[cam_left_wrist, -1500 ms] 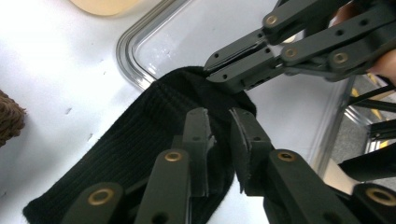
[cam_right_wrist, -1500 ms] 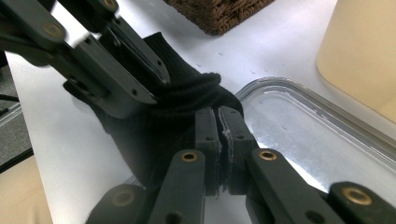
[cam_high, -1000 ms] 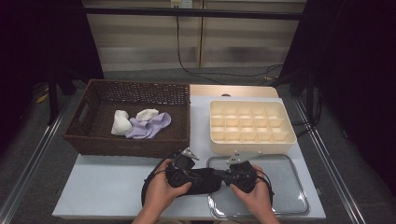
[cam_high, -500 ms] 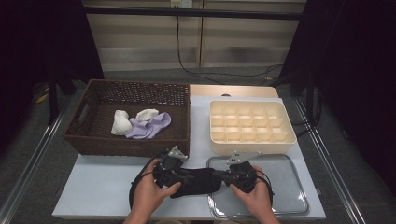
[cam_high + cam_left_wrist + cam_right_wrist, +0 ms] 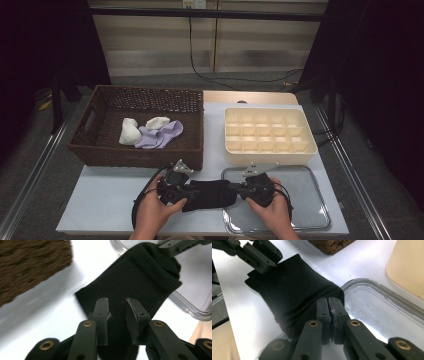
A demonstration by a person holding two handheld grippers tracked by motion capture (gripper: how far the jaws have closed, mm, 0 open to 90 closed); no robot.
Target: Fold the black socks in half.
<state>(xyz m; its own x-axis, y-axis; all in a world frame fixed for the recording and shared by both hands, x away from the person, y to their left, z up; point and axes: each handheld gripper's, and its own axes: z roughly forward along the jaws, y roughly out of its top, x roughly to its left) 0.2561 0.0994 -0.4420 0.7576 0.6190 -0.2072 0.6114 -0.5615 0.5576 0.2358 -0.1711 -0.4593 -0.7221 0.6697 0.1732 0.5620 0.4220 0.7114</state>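
Black sock (image 5: 207,194) lies flat across desk (image 5: 100,200) and tray (image 5: 310,210) edge — right tongs (image 5: 329,305) pinch one end, left tongs (image 5: 117,308) have just been opening, slightly parted over the other — folding step; next, I judge, regrip before the divided box (image 5: 270,135).
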